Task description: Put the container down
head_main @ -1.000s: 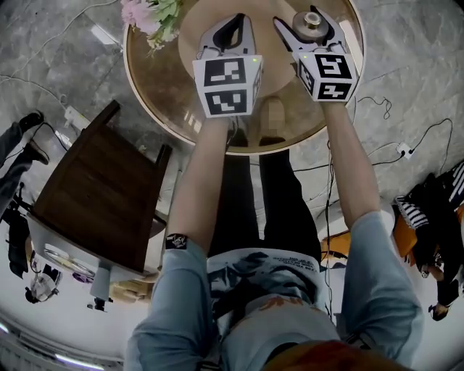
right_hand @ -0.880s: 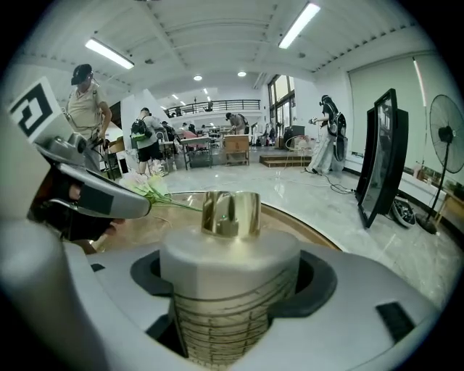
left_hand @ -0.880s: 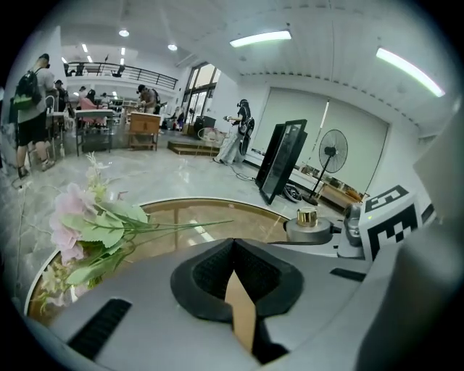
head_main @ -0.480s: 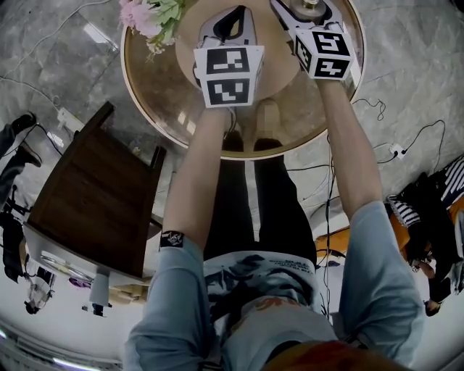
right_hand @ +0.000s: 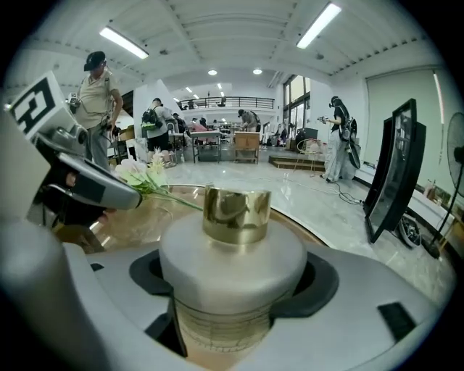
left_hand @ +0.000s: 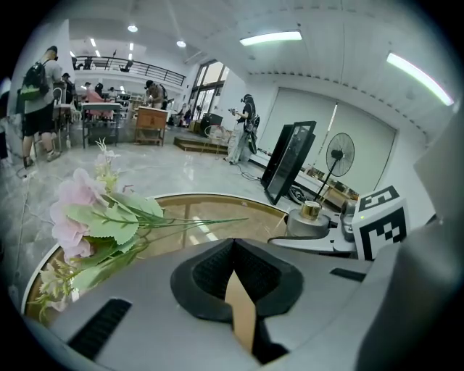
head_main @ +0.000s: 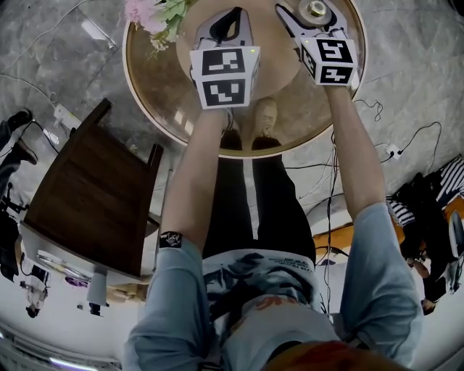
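The container (right_hand: 232, 268) is a frosted white bottle with a gold cap, and it stands upright between the jaws of my right gripper (right_hand: 232, 293), which is shut on its body. In the head view the right gripper (head_main: 310, 16) holds the container (head_main: 317, 9) over the far right part of the round glass table (head_main: 159, 80). Whether its base touches the glass is hidden. Beside it to the left, my left gripper (head_main: 230, 23) hangs over the table's middle, its jaws shut with nothing between them. From the left gripper view (left_hand: 233, 269) the container (left_hand: 308, 221) shows to the right.
Pink artificial flowers (head_main: 152, 14) with green leaves lie on the table's far left, their stems (left_hand: 188, 221) reaching toward the middle. A dark wooden chair (head_main: 94, 196) stands left of the person. Cables (head_main: 406, 145) run over the marble floor. People stand far off in the hall.
Both grippers have moved a little farther out over the table, the right one carrying the container along. Both jaw states are unchanged.
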`<state>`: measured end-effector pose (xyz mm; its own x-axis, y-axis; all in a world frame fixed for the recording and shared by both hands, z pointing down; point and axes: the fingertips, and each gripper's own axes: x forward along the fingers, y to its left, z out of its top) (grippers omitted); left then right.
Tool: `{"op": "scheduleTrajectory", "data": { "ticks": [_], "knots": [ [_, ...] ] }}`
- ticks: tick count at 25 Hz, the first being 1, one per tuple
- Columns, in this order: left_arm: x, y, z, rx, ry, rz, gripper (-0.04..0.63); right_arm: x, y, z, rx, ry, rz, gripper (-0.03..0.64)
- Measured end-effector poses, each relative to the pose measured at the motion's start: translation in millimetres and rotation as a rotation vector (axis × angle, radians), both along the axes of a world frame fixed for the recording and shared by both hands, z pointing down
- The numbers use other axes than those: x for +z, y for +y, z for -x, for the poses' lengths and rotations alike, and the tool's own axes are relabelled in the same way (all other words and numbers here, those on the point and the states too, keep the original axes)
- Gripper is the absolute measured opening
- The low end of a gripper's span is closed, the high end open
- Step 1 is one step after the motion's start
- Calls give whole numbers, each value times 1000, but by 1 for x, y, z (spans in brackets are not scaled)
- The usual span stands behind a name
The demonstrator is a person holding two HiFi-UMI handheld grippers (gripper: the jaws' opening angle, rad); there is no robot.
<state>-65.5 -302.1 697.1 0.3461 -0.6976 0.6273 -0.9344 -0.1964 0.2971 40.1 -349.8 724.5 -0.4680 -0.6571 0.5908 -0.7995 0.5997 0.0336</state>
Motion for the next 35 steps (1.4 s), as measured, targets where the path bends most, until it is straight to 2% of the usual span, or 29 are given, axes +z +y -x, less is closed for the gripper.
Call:
{"op": "scheduleTrajectory", "data": {
  "ticks": [11, 16, 24, 30, 32, 35],
  "knots": [
    [-2, 18, 1, -12, -9, 5, 26, 10, 15, -5, -28, 82, 27, 376],
    [-2, 32, 10, -41, -42, 17, 26, 15, 18, -7, -67, 125, 57, 379],
    [-23, 48, 10, -71, -63, -30, 26, 11, 30, -7, -113, 161, 91, 365],
    [-55, 67, 10, -117, -56, -72, 26, -26, 54, -22, -88, 93, 74, 363],
    [-73, 75, 13, -148, -51, -90, 26, -44, 69, -30, -68, 49, 75, 329],
    [-101, 92, 17, -201, -38, -117, 26, -74, 93, -41, -25, -29, 82, 239]
  ]
}}
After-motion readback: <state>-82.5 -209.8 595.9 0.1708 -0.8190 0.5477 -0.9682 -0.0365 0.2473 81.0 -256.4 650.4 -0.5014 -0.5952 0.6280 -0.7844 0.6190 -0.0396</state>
